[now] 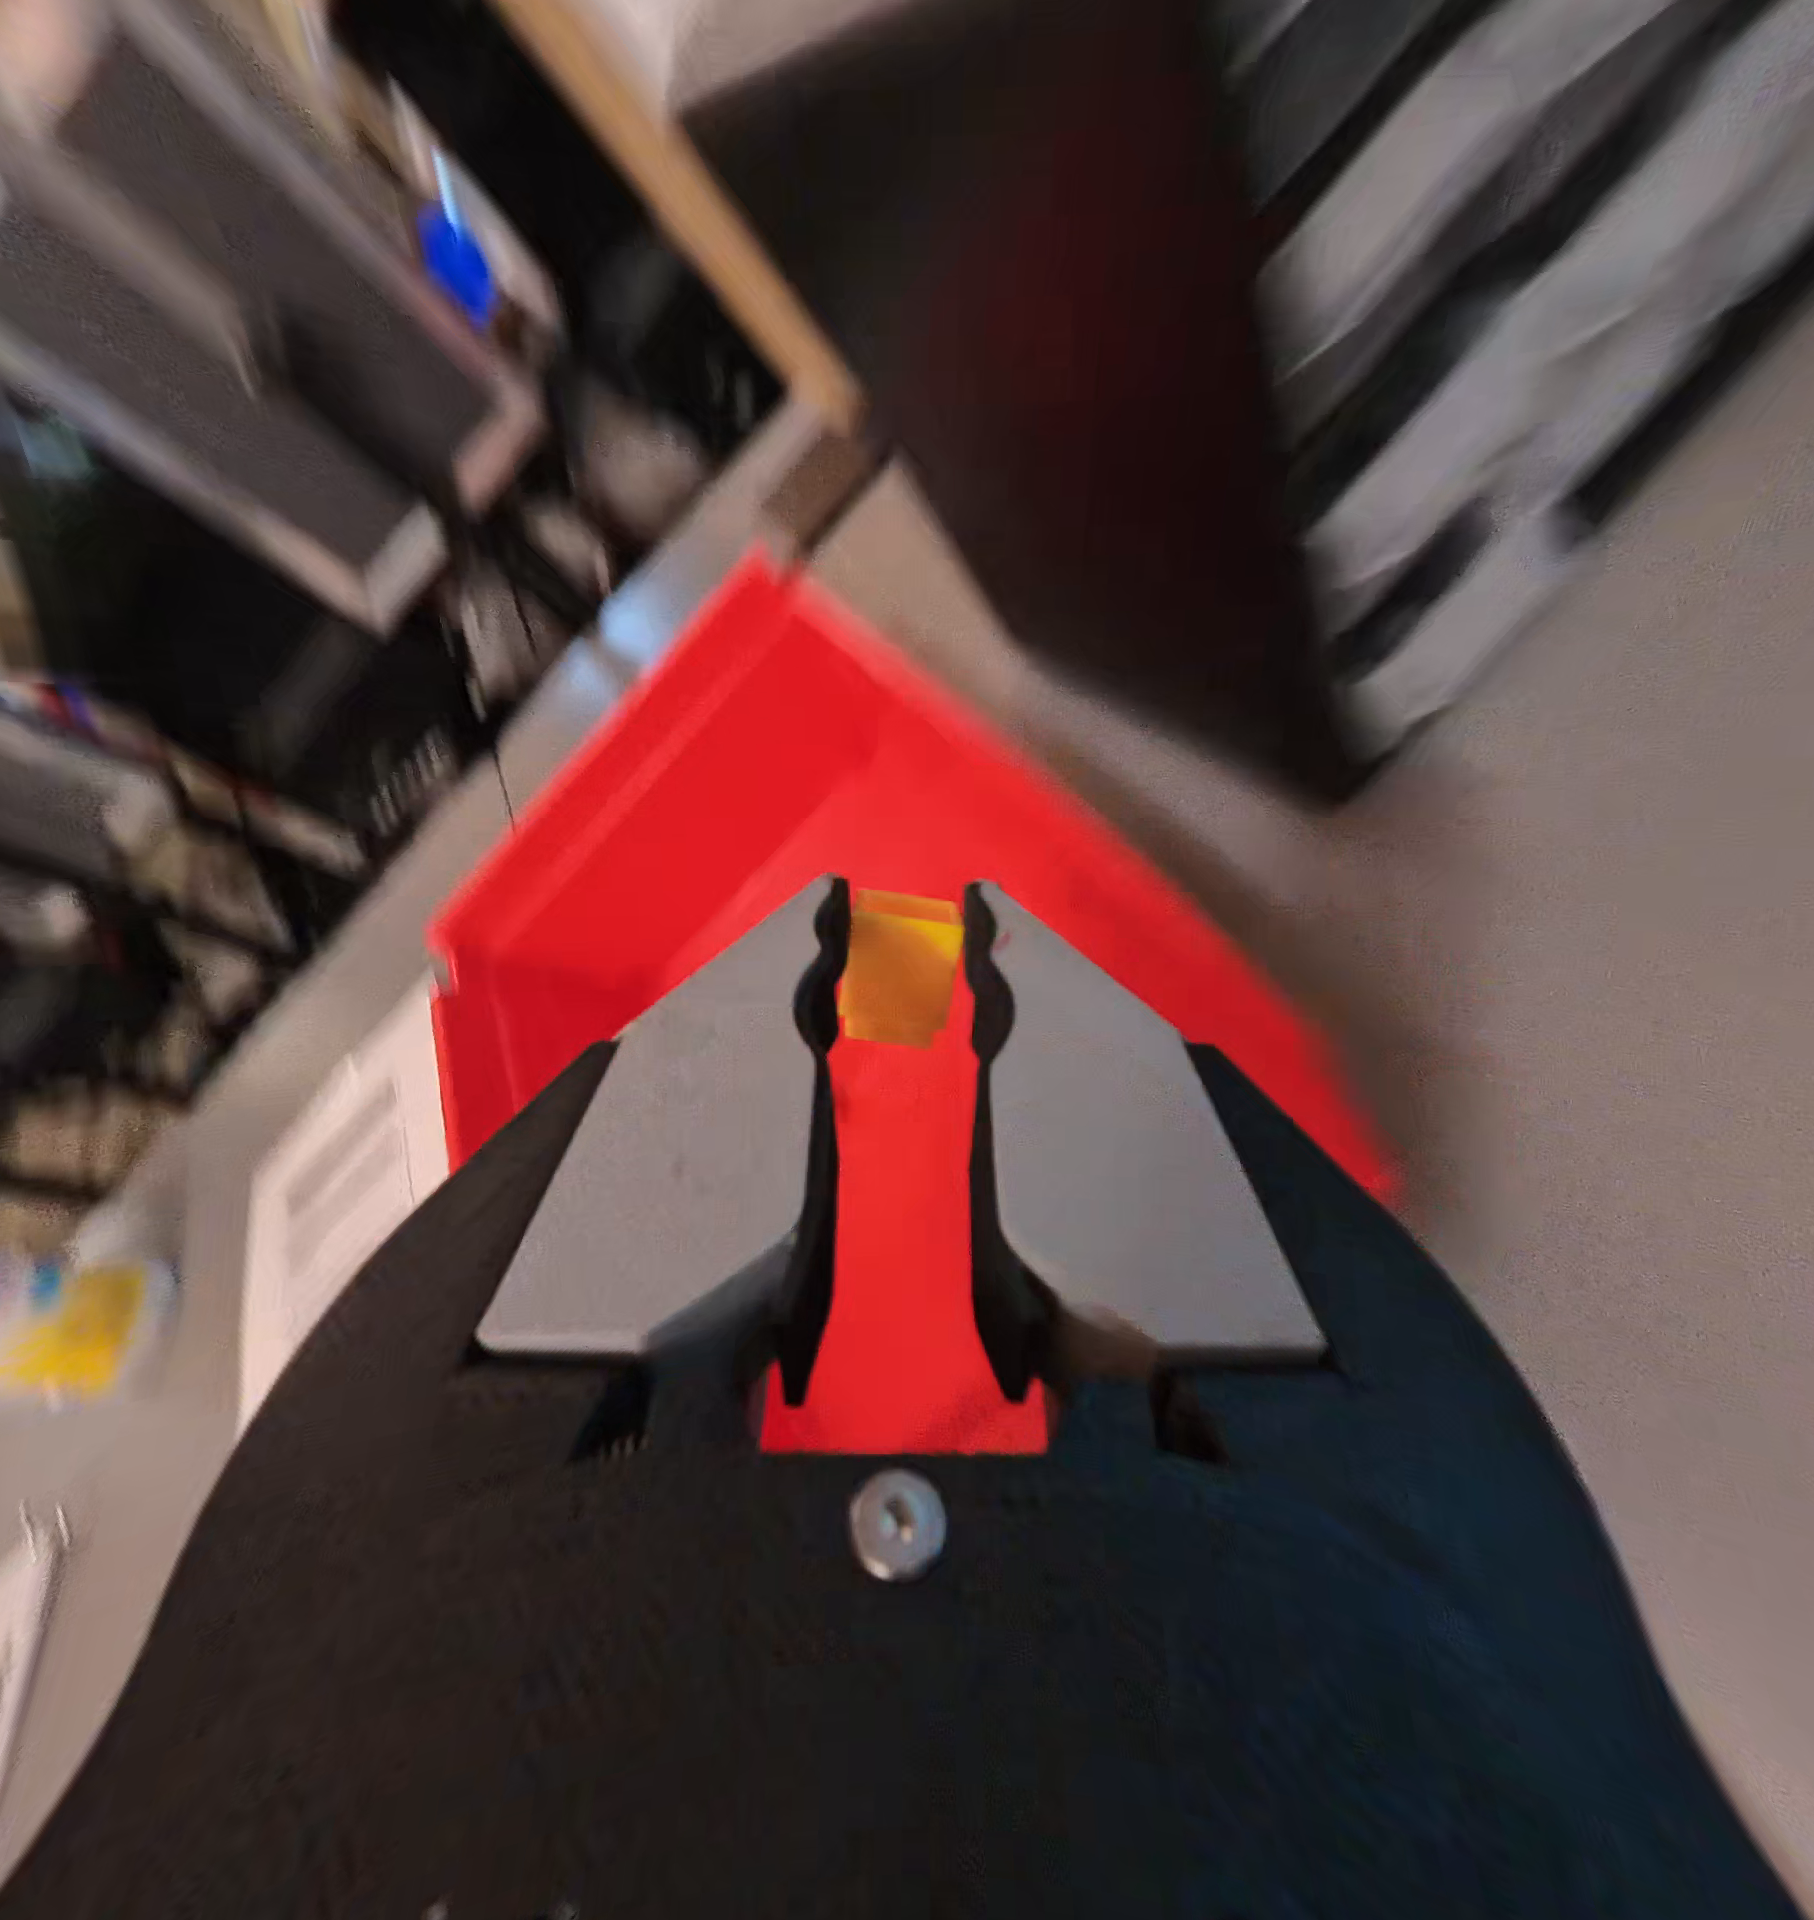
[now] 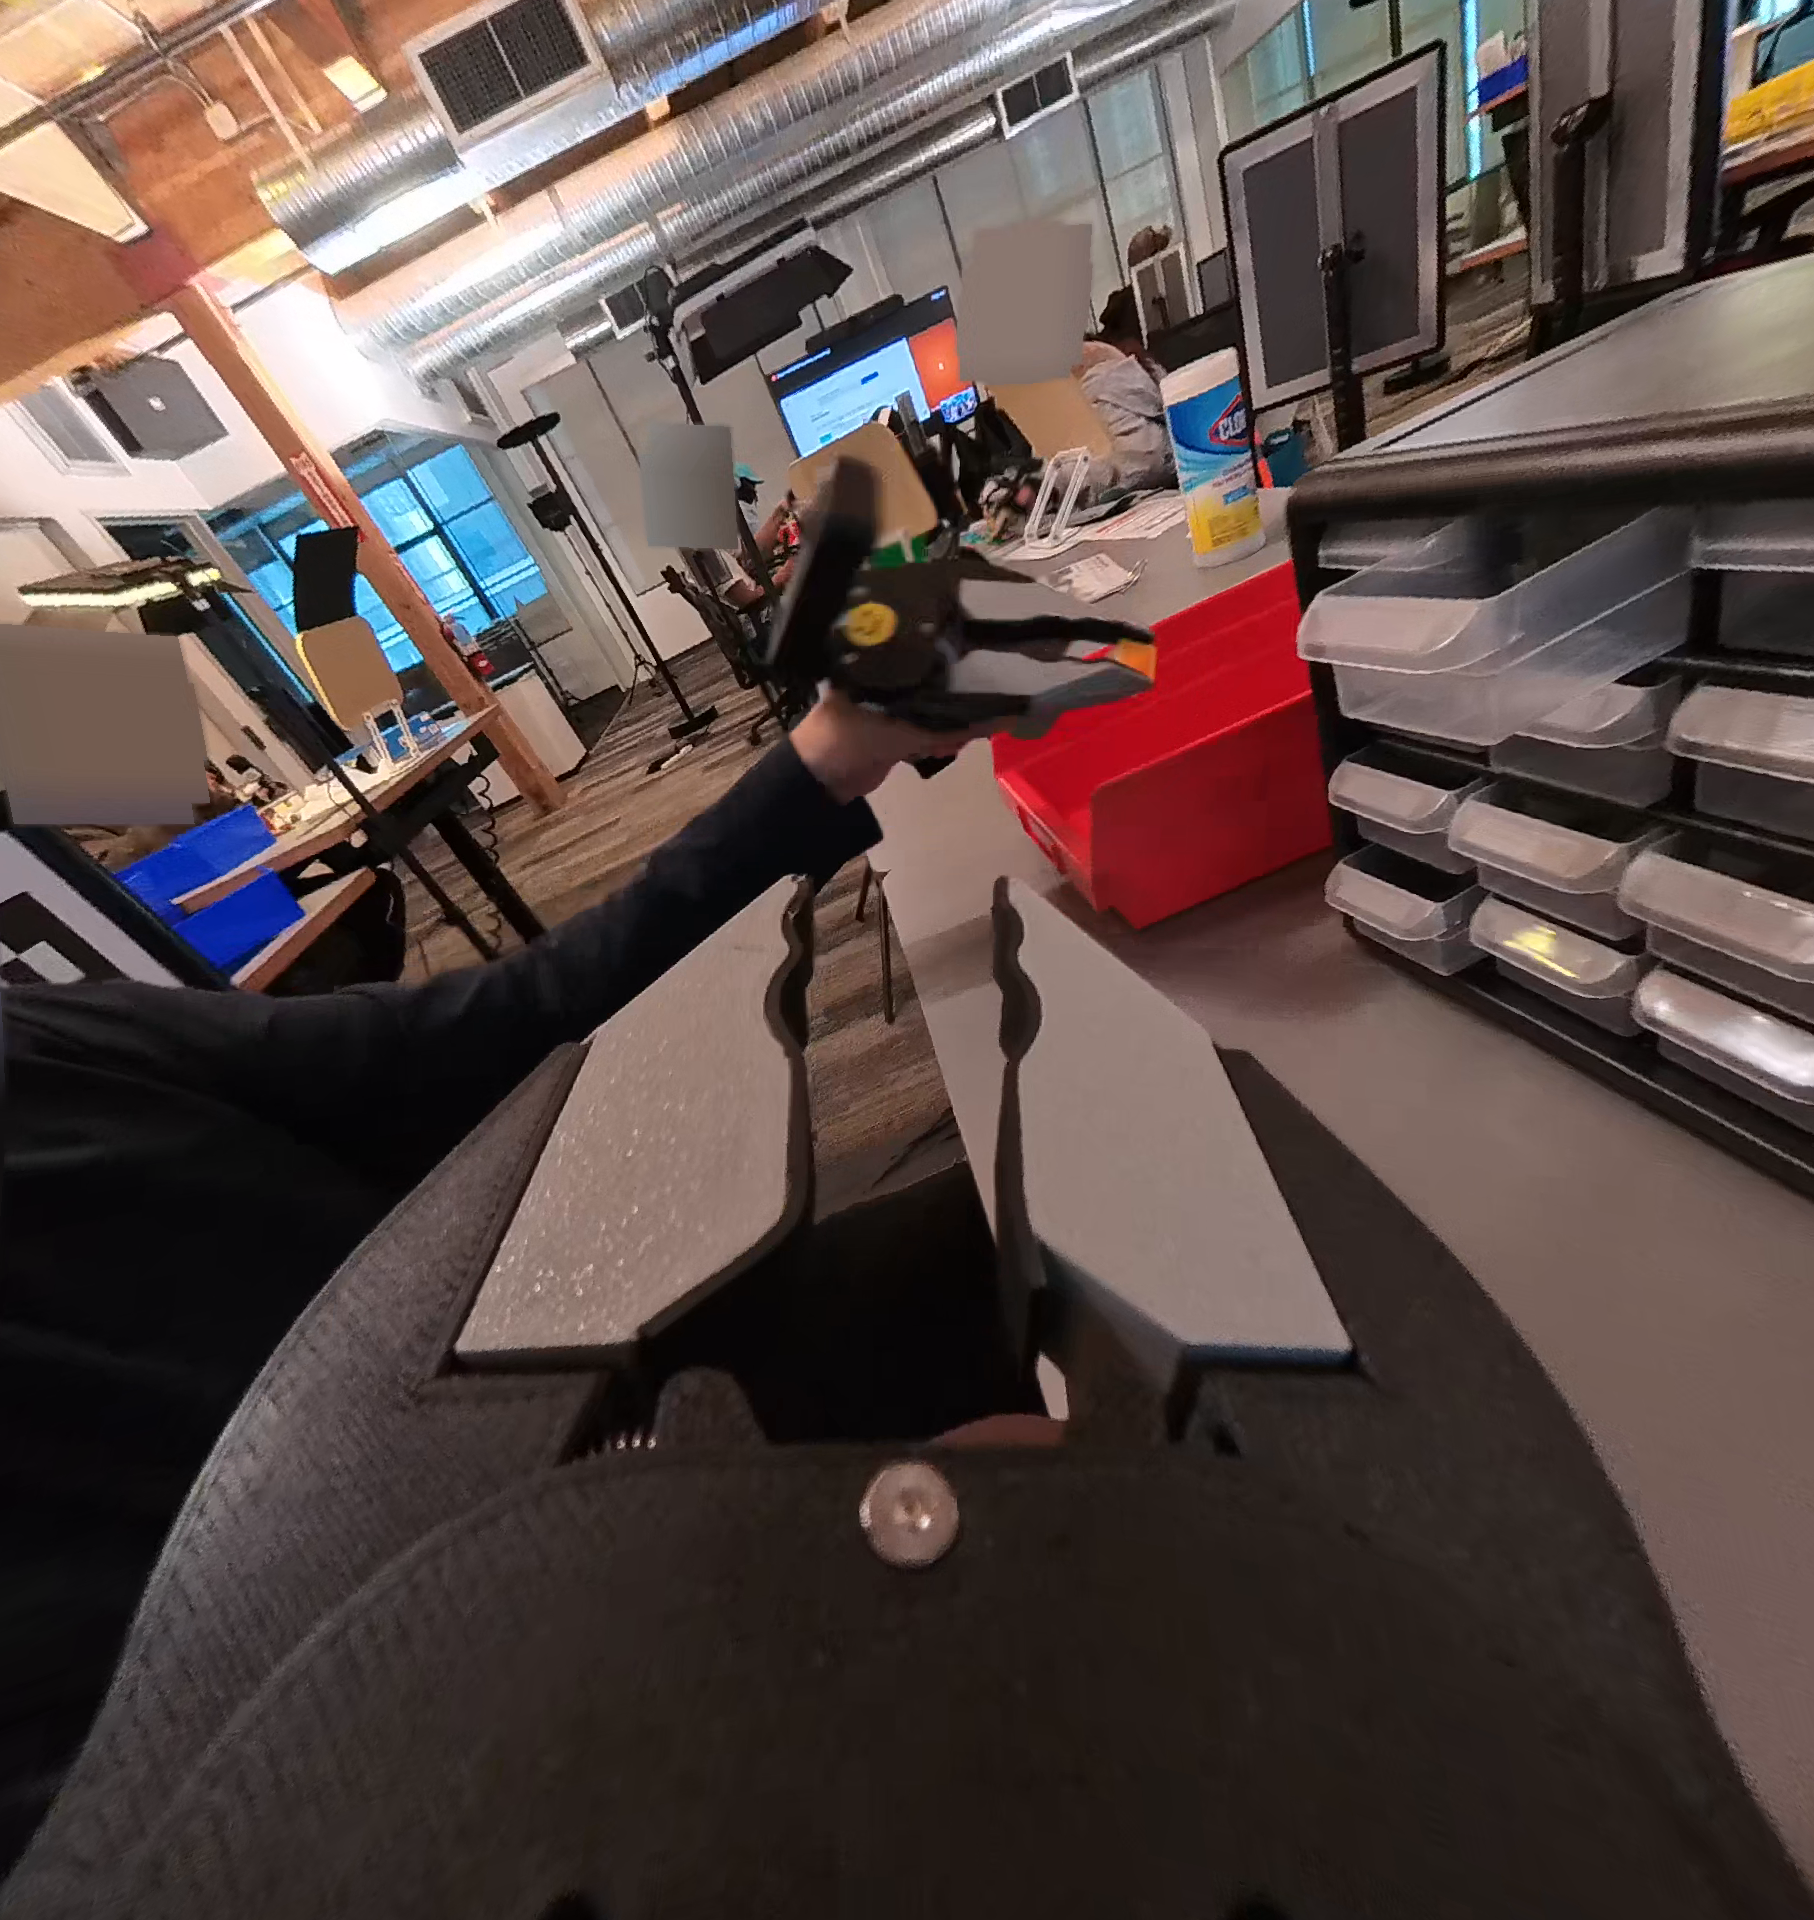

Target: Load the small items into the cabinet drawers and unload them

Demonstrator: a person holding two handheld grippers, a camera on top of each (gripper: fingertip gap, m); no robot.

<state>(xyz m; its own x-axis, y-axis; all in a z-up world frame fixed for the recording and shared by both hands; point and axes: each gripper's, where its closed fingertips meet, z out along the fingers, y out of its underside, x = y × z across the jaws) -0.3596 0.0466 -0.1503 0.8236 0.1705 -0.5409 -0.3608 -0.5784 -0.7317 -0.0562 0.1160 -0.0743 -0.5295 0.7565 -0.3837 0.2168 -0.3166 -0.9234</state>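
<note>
Left tongs (image 1: 898, 914) pinch orange block (image 1: 898, 966) above red bin (image 1: 674, 810), likely heading for drawers (image 2: 1505, 623); right tongs (image 2: 898, 914) parted, empty, clear over desk (image 2: 1350, 1091).

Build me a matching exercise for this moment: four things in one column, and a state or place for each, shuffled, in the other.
1. left gripper
2. right gripper
3. red bin
4. top left clear drawer

A. pulled out of the black cabinet
B. fingers apart, nothing between them
C. holds a small orange block
D. on the grey table, beside the cabinet

Pairs: 1-C; 2-B; 3-D; 4-A
</note>
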